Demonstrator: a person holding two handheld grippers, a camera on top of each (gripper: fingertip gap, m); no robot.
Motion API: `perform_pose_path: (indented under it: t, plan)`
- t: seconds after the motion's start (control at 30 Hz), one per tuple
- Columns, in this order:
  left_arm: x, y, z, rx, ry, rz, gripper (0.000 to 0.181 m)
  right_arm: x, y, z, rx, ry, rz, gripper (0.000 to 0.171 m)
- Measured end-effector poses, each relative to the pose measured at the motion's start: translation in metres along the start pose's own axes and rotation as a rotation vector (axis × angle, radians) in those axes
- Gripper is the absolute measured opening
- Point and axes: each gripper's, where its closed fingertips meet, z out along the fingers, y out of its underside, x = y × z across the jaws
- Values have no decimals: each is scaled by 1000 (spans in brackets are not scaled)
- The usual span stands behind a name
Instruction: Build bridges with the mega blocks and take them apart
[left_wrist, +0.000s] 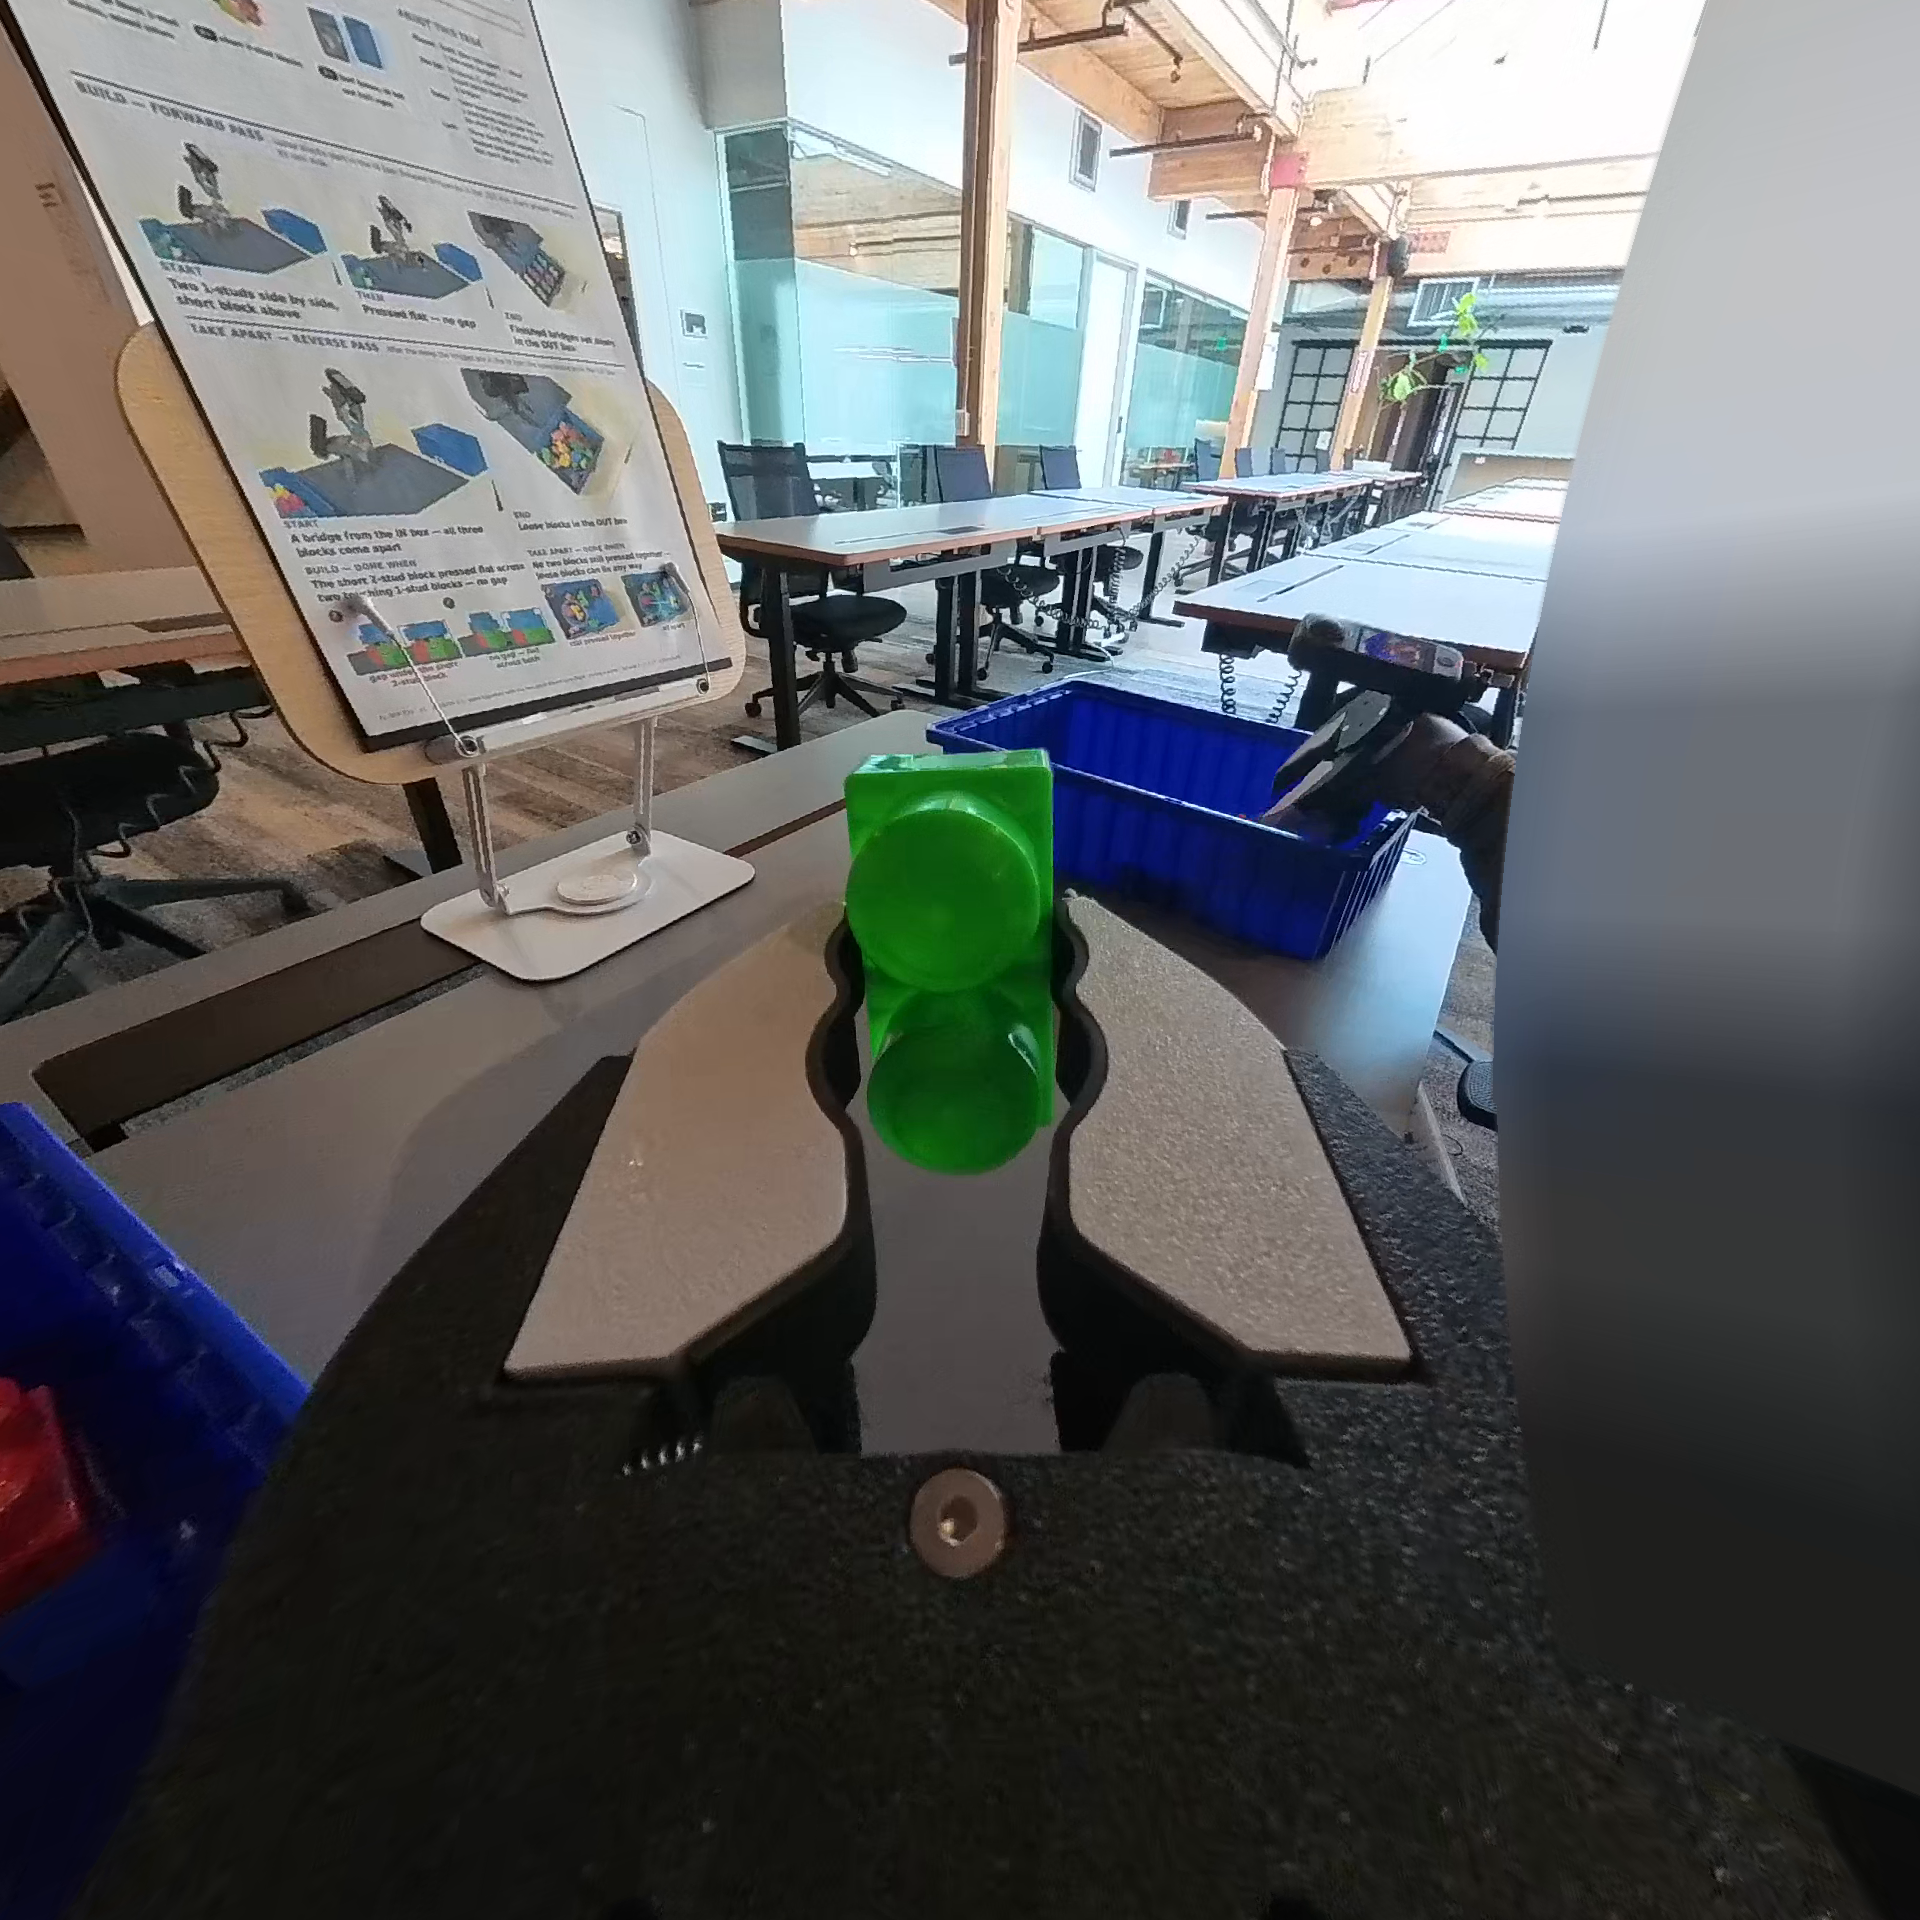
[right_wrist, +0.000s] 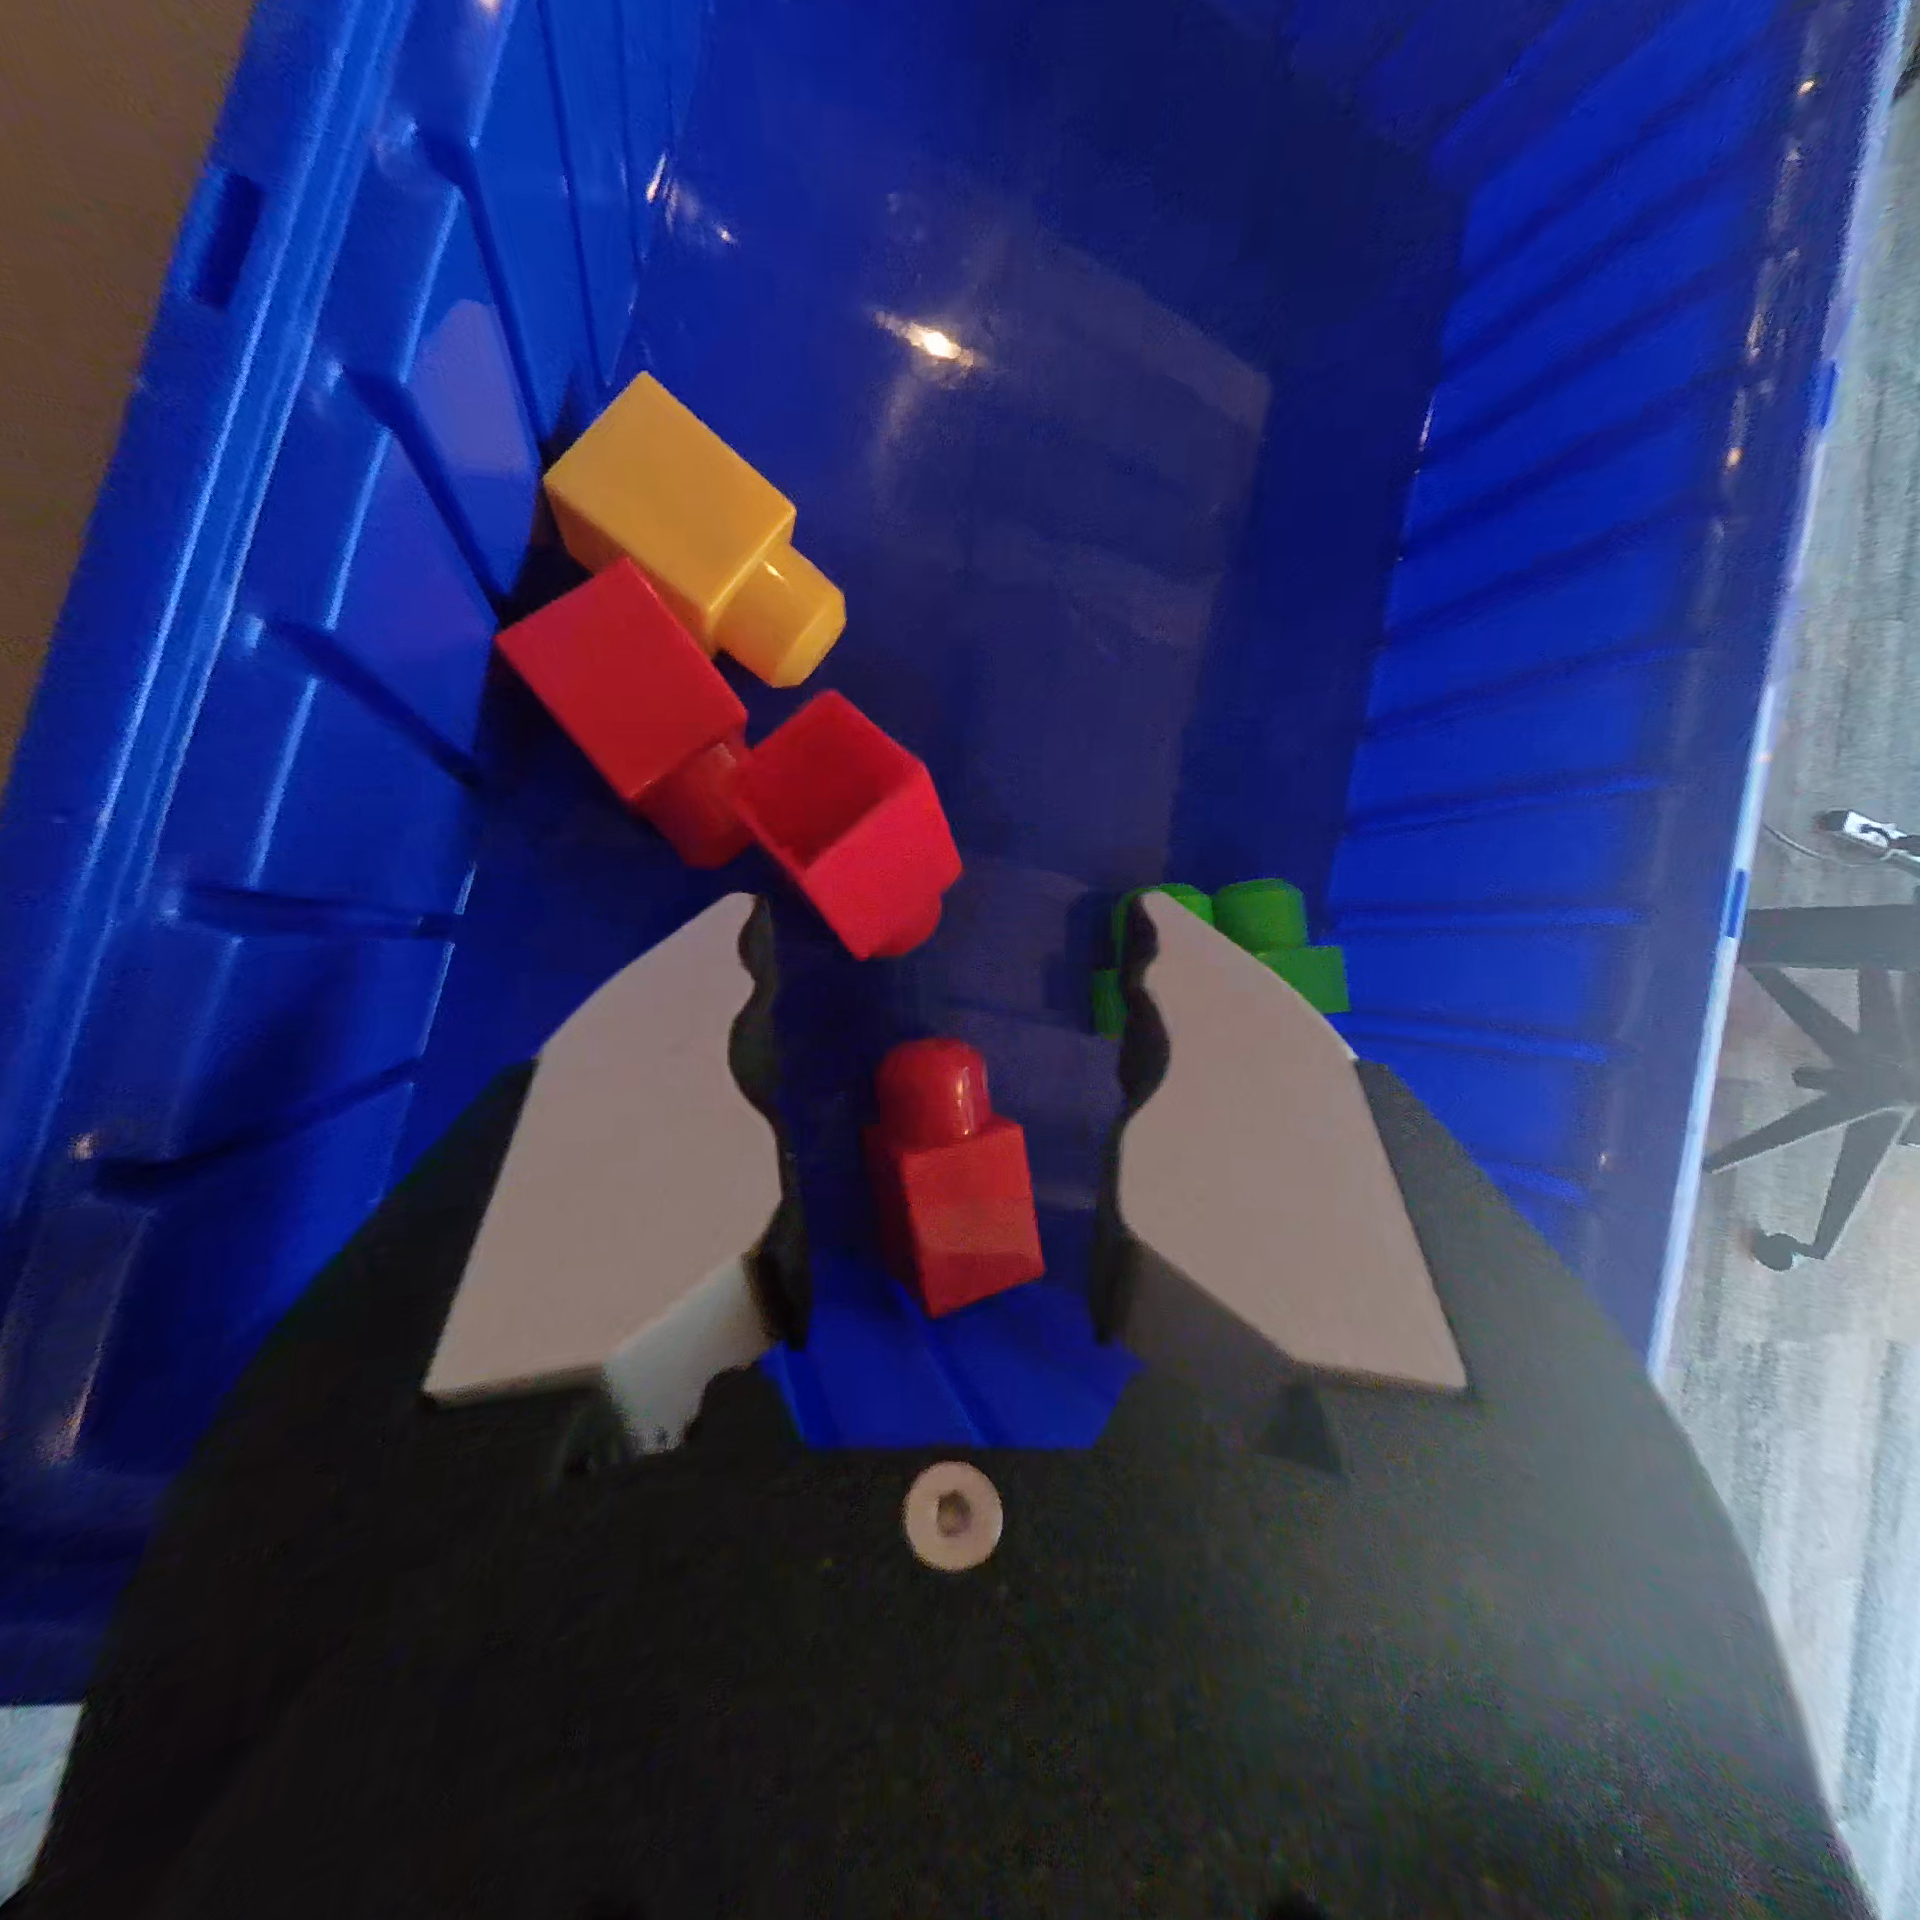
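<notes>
While left tongs (left_wrist: 951, 997) pinch green block (left_wrist: 951, 956), right tongs (right_wrist: 951, 997) gape.

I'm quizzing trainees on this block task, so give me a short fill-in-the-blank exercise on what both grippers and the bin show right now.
1. The left gripper is shut on a two-stud block coloured ____.
2. The right gripper is ____, its fingers either side of a red one-stud block.
3. That block lies inside a ____ bin.
4. The block farthest up the bin's left wall is ____.

Missing words: green; open; blue; yellow
</notes>
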Motion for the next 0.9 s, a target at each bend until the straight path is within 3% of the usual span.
perform_pose_path:
  t: [0.17, 0.4, 0.57, 0.9]
  plan:
    - [-1, 3, 4, -21, -9, 3, 34, 6, -15, -14, 106, 25, 34, 84]
    - [4, 19, 42, -167, -40, 90, 34, 24, -46, -65, 413, 73, 110, 76]
    - [23, 24, 122, -306, 57, 178, 34, 34, -63, -113, 690, 56, 167, 71]
    - [118, 40, 337, -614, 335, 479, 34, 65, -43, -150, 866, -8, 299, 64]
